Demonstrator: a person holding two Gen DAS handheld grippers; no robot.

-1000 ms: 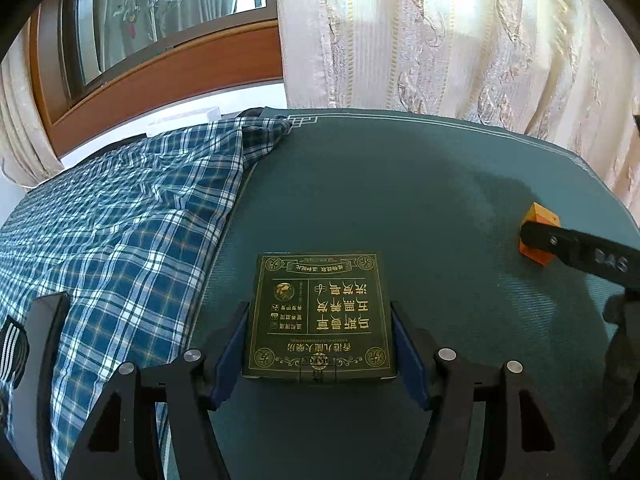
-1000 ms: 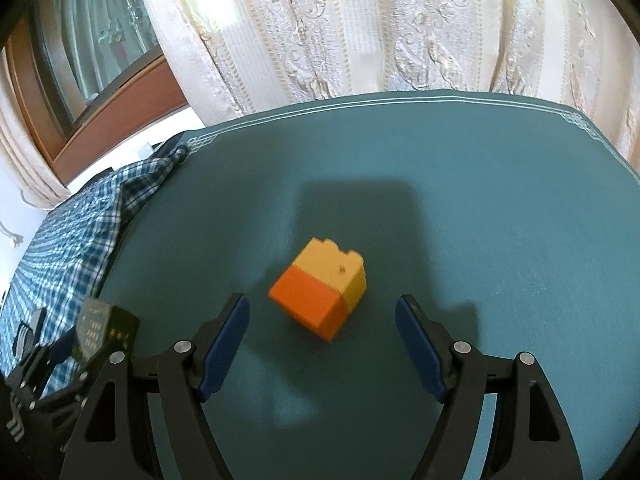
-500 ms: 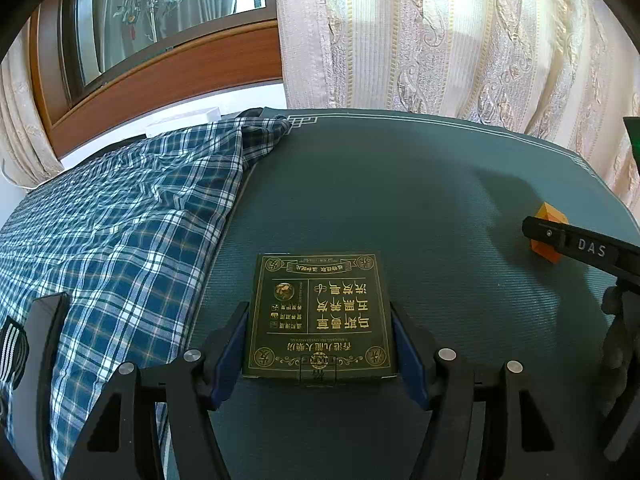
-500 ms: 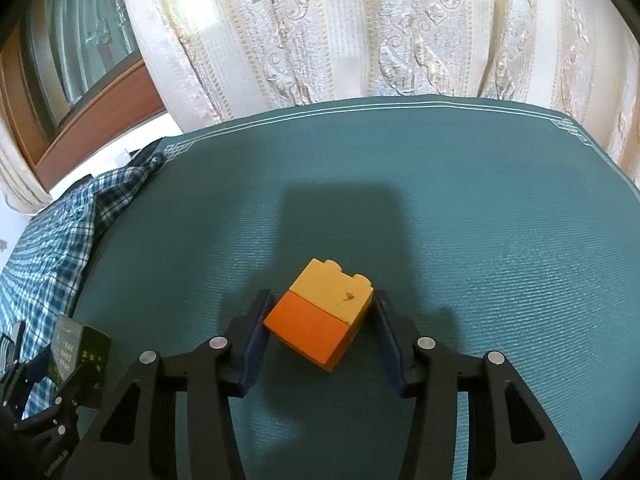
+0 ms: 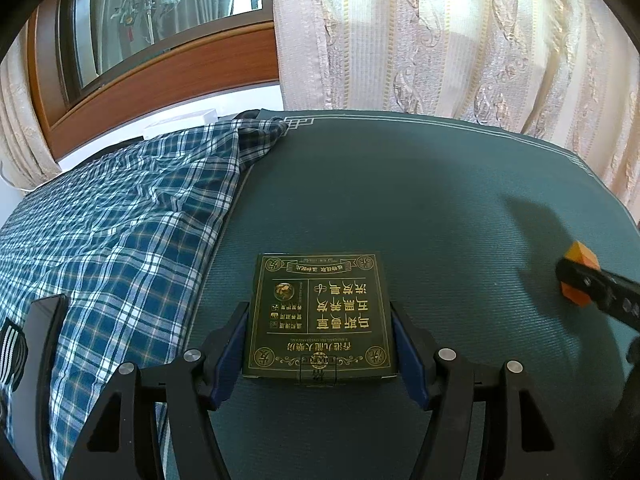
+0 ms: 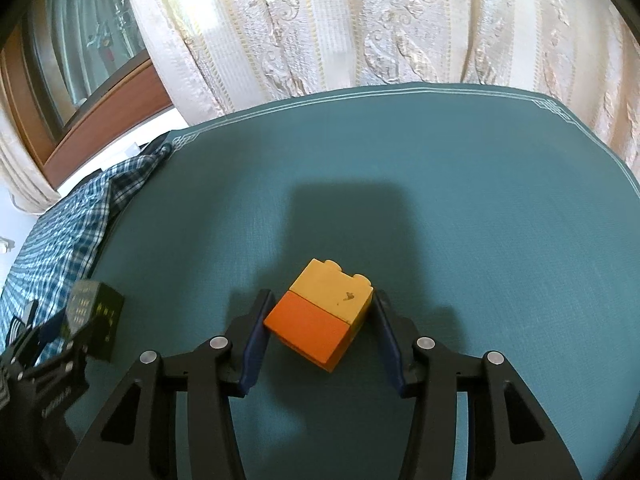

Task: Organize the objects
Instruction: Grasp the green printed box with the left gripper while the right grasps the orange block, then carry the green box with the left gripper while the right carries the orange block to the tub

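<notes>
A flat dark green box with gold lettering (image 5: 320, 304) lies on the teal mat (image 5: 400, 184), and my left gripper (image 5: 318, 320) is shut on its two sides. A toy block, yellow on one half and orange on the other (image 6: 320, 312), sits tilted between the pads of my right gripper (image 6: 322, 306), which is shut on it. In the left wrist view that block (image 5: 578, 256) shows at the far right, behind a black finger (image 5: 600, 288). The green box (image 6: 94, 316) appears at the lower left of the right wrist view.
A blue plaid cloth (image 5: 120, 220) covers the surface left of the mat. Cream patterned curtains (image 5: 460, 40) hang just behind the mat's far edge, with a wooden window frame (image 5: 160, 76) to their left. A black-and-white striped item (image 5: 12, 352) lies at the left edge.
My right gripper's jaws have come together onto the yellow and orange block. In the left wrist view the block and that gripper have shifted rightward. The left gripper and the green box stayed put.
</notes>
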